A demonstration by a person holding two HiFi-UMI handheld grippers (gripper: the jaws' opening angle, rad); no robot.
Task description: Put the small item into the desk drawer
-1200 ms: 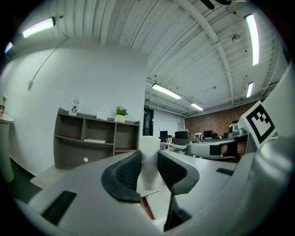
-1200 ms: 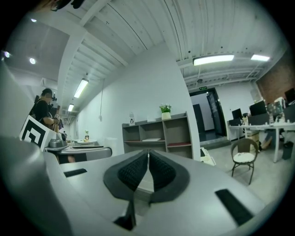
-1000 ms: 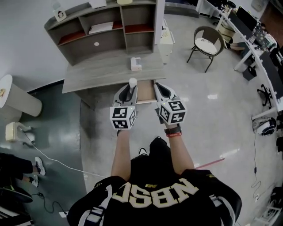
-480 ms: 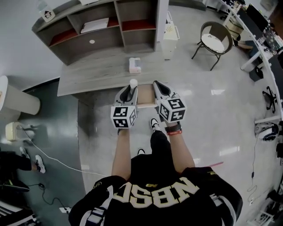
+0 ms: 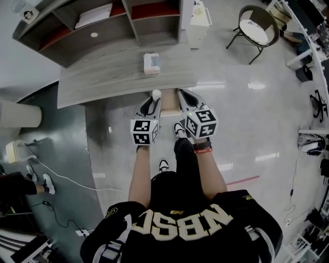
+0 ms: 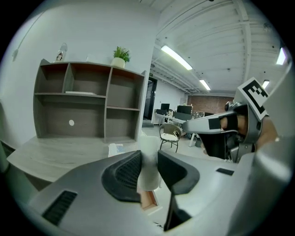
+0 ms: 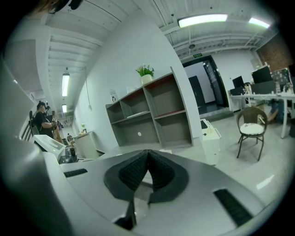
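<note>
My left gripper [image 5: 153,101] is shut on a small white cylinder-shaped item [image 5: 156,95], held upright just in front of the grey desk's [image 5: 103,77] front edge. In the left gripper view the white item [image 6: 148,162] sits squeezed between the two dark pads, with the tan inside of the open drawer [image 6: 148,201] below it. In the head view the drawer [image 5: 168,106] shows only as a strip between the two grippers. My right gripper [image 5: 183,95] is beside it on the right, jaws shut and empty [image 7: 147,155].
A small white packet [image 5: 151,63] lies on the desk top. A grey shelf unit [image 5: 97,28] stands along the desk's back. A white cabinet [image 5: 200,15] and a round chair [image 5: 259,28] stand to the right. A cable [image 5: 61,177] runs over the floor at left.
The person has stepped closer to the desk, and both grippers now sit nearer its front edge over the drawer. The left grip on the white item and the shut right jaws are unchanged.
</note>
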